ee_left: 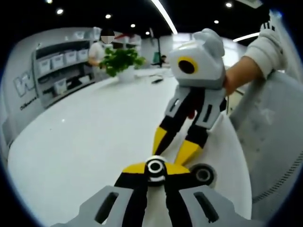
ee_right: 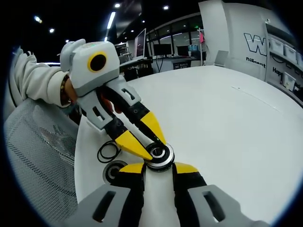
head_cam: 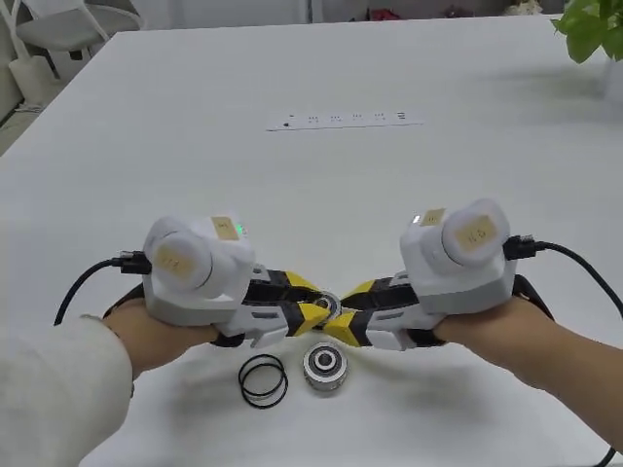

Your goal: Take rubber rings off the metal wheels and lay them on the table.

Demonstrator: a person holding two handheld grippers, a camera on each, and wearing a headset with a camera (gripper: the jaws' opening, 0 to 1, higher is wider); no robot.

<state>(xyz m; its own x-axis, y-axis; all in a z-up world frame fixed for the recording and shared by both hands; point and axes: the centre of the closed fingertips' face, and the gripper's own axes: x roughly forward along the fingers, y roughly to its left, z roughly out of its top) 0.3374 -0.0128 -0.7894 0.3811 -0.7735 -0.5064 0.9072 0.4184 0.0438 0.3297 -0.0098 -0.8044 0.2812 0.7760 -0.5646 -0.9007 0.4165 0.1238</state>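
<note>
While I hold both grippers tip to tip: loose rubber rings (head_cam: 263, 379) beside a metal wheel (head_cam: 324, 365) lie nearest me on the bench (head_cam: 292, 195) | left gripper (head_cam: 316, 304) pinches a second wheel (head_cam: 328, 305) | right gripper (head_cam: 343, 308) faces it dead ahead, jaws flanking its rim, grip unclear | I judge right best placed to peel.

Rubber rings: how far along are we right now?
Done: black rubber rings lie loose on the table beside a wheel that looks bare. In hand: the left tool and the right tool meet on a second wheel, apparently not yet stripped. Left: pull its ring off and lay it down.
</note>
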